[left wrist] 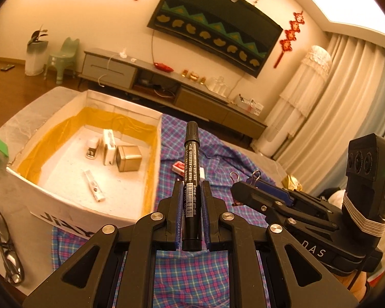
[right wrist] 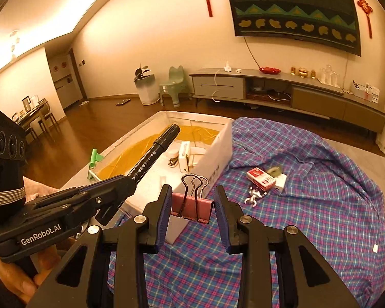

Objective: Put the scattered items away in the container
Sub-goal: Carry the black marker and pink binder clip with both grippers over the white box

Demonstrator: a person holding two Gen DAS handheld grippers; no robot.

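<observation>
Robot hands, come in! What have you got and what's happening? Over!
Left gripper shut on marker. Right gripper shut on pink clip. Box ahead, open, a few things already inside. Nothing in the way.

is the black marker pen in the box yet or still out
Out. The black marker pen is clamped in the left gripper, held in the air short of the white cardboard box, its capped tip pointing away over the checked cloth.
</observation>
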